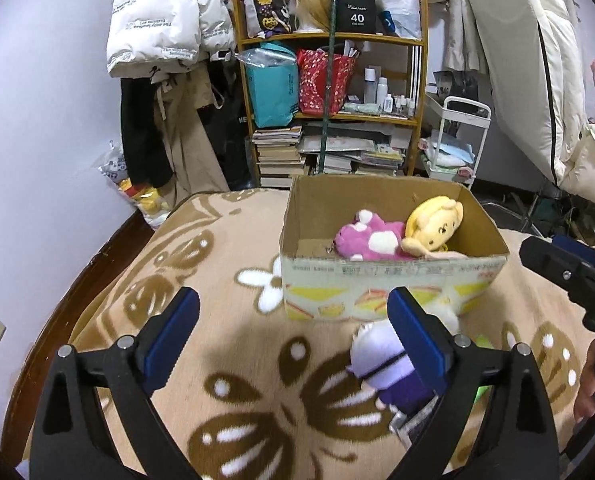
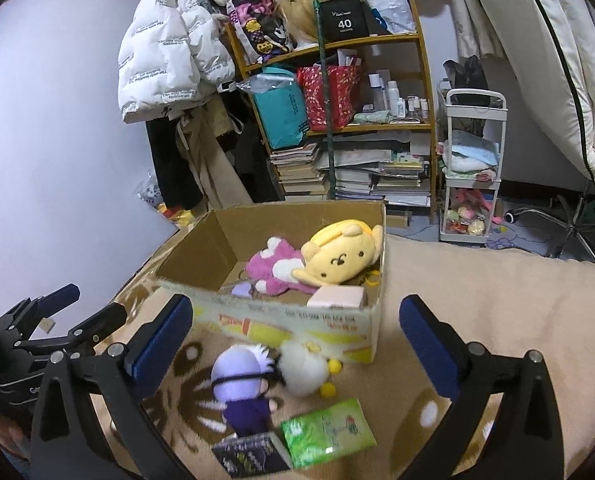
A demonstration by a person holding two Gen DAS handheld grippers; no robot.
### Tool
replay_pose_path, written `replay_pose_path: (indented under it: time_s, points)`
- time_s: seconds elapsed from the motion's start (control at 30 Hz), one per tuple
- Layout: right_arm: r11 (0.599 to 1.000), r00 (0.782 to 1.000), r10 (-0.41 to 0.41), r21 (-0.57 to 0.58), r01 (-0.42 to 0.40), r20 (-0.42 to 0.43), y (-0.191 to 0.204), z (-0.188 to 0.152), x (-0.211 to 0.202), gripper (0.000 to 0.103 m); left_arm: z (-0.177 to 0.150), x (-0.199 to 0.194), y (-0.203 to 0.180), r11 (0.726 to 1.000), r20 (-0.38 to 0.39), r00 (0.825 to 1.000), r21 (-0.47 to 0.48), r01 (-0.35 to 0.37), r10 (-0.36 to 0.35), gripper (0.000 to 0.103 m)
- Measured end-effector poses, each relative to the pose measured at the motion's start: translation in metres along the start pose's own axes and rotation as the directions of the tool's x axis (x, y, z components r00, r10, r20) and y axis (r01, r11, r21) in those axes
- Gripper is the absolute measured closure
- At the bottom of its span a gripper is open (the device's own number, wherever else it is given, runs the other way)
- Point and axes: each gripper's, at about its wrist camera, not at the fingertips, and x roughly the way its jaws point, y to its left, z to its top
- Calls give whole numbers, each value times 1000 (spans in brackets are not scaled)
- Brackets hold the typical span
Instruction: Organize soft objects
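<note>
Over the patterned blanket [image 2: 477, 288] the left gripper [image 1: 293, 332] hangs with its jaws spread wide and nothing between them. Just ahead, the cardboard box [image 2: 201, 252] holds a pink plush [image 2: 271, 268] and a yellow plush [image 2: 343, 256] lying side by side. A purple-suited doll [image 2: 241, 380] and a white plush [image 2: 303, 368] lie before the box. The right gripper [image 2: 295, 334] gapes empty too.

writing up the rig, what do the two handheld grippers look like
Both the left gripper and the right gripper have black angular plastic linkage arms with silver pivot bolts, and two fingers faced with flat blue pads. No cables or markings are readable.
</note>
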Motion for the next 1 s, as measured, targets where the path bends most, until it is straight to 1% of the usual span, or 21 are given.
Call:
replay_pose_path:
  time_s: [0.17,0.27,0.43,0.57,0.67,0.73,0.87,1.0]
  points:
    - [1000,1000,-11,-6,11,-6,3,-12,-20,0,-15,-14,0,1000,-23,999,-19,21,-21,9]
    - [1000,1000,-11,6,11,-14,2,-17,-28,0,-22,-23,-4,1000,-21,1000,0,9,-9,9]
    - [1000,999,-19,2,19,-29,5,-26,-39,0,-35,-35,-7,1000,-25,1000,-3,9,-9,9]
    - [1000,999,-24,2,24,-43,8,-34,-45,0,-45,-42,-12,1000,-15,1000,15,-9,9,9]
    - [999,998,-42,-16,41,-50,10,-40,-48,0,-49,-44,-16,1000,-15,1000,29,-7,8,9]
    - [998,998,-58,-27,57,-40,11,-41,-51,0,-51,-44,-17,999,-17,1000,36,-8,8,9]
    - [998,998,-56,-7,55,-37,9,-43,-54,0,-54,-42,-20,998,-26,1000,58,-11,13,9]
    - [998,998,-57,11,57,-41,6,-45,-52,0,-55,-37,-21,999,-53,999,52,15,-12,9]
